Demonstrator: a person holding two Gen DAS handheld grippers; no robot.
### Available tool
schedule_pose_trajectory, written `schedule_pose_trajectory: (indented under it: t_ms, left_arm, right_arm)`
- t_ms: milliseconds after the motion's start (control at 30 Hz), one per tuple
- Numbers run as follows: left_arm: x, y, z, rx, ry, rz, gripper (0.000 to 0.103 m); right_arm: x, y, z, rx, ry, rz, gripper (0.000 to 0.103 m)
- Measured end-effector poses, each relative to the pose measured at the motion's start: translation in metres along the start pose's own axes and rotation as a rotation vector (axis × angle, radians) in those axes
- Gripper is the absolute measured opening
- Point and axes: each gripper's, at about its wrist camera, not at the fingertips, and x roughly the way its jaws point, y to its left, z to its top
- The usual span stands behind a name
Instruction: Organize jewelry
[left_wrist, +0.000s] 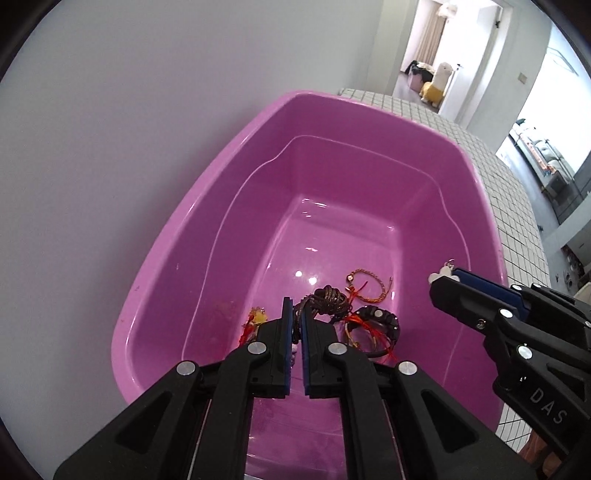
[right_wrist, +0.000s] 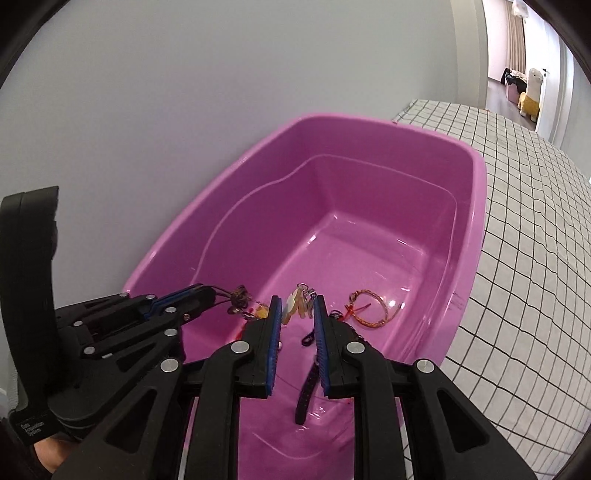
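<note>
- Holding both pieces over the pink tub (left_wrist: 177, 236): left tool (left_wrist: 295, 317) nearly shut on a dark cord bracelet (left_wrist: 328, 299); right tool (right_wrist: 297, 314) narrowly clamps a pale charm keyring (right_wrist: 295, 304).
- Lower each near the tub floor before letting go.
- Release apart from the orange bracelet (right_wrist: 373, 308) to avoid tangling.

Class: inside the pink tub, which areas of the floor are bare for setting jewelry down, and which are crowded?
The pink tub is bare across its far floor, bordered by the far walls. Its near end is crowded: orange braided bracelet, black beaded bracelet.
</note>
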Motion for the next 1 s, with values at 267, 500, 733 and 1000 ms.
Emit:
schedule_pose_trajectory:
  t_ms: [267,500,733,1000]
  left_arm:
    - [-0.020,0.006,0.000,-0.039,-0.071,0.072,0.087]
    - [-0.034,0.004,0.000,-0.041,-0.038,0.107,0.096]
    - [-0.040,-0.002,-0.001,-0.036,-0.004,0.122,0.096]
    - [-0.042,0.000,-0.003,-0.073,0.015,0.128,0.096]
  right_arm:
    - [-0.010,-0.012,0.007,0.012,-0.010,-0.005,0.051]
    - [-0.019,-0.021,0.005,0.039,0.014,-0.015,0.066]
    - [-0.020,-0.028,0.005,0.082,0.094,-0.049,0.067]
    - [-0.021,-0.026,0.002,0.101,0.122,-0.106,0.069]
